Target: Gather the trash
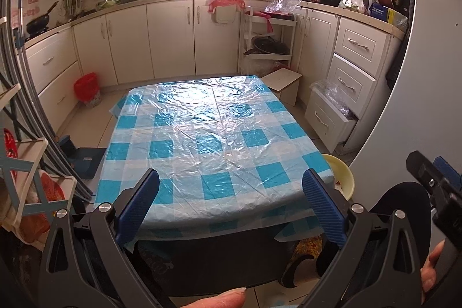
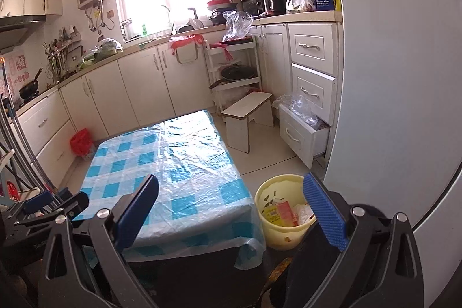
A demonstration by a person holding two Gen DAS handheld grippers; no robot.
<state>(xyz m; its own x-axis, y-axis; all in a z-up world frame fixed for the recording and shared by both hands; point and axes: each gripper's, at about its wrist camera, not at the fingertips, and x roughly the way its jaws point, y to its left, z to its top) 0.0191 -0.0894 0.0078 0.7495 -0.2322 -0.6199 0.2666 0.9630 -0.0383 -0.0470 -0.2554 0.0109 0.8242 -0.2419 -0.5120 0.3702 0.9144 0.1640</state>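
Note:
A low table (image 1: 219, 134) under a blue and white checked plastic cloth fills the middle of the left wrist view and shows in the right wrist view (image 2: 173, 172). A pale yellow bin (image 2: 281, 230) stands on the floor at its right near corner and holds wrappers (image 2: 284, 211). Its rim shows in the left wrist view (image 1: 343, 172). My left gripper (image 1: 231, 198) is open and empty over the table's near edge. My right gripper (image 2: 231, 207) is open and empty, between table corner and bin; it also shows in the left wrist view (image 1: 433, 178).
A small white stool (image 2: 248, 117) stands beyond the table. An open bottom drawer (image 2: 303, 132) with plastic bags juts out at the right. A red-bagged bin (image 1: 86, 88) sits by the left cabinets. A white fridge (image 2: 389, 77) is on the right.

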